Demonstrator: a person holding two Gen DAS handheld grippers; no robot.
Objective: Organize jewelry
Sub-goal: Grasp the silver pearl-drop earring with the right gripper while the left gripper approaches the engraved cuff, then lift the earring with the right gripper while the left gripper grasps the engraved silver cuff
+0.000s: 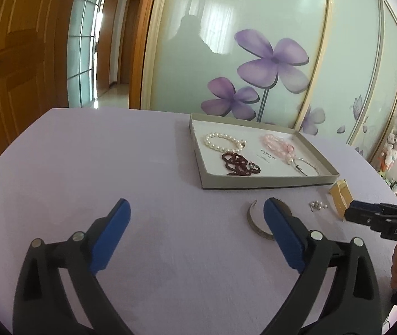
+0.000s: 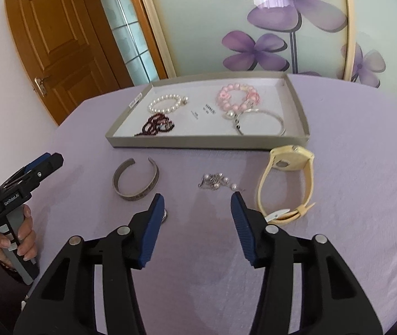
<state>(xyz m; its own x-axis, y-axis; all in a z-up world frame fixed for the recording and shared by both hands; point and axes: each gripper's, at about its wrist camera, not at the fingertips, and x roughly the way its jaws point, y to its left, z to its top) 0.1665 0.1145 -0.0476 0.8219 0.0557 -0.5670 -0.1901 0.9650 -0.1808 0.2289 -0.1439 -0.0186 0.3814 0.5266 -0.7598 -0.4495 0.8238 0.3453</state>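
Note:
A shallow grey tray (image 2: pixel 206 141) (image 1: pixel 268 182) on the lilac table holds a white pearl bracelet (image 2: pixel 166 103) (image 1: pixel 223 141), a dark red bead strand (image 2: pixel 155 125) (image 1: pixel 237 164), a pink bead bracelet (image 2: pixel 237 96) (image 1: pixel 278 144) and a silver bangle (image 2: pixel 262 121) (image 1: pixel 308 166). In front of the tray lie a grey metal cuff (image 2: pixel 136 180) (image 1: pixel 255 220), a small pearl chain (image 2: pixel 218 181) (image 1: pixel 318 205) and a cream watch (image 2: pixel 290 178) (image 1: pixel 340 195). My right gripper (image 2: pixel 197 199) is open, just short of the chain. My left gripper (image 1: pixel 197 206) is open, its right finger overlapping the cuff.
A small silvery item (image 2: pixel 165 214) peeks out beside my right gripper's left finger. The lilac cloth (image 1: pixel 86 167) stretches wide to the left. A sliding door with purple flowers (image 1: pixel 271 64) stands behind the table, and a wooden door (image 2: pixel 56 36) at the left.

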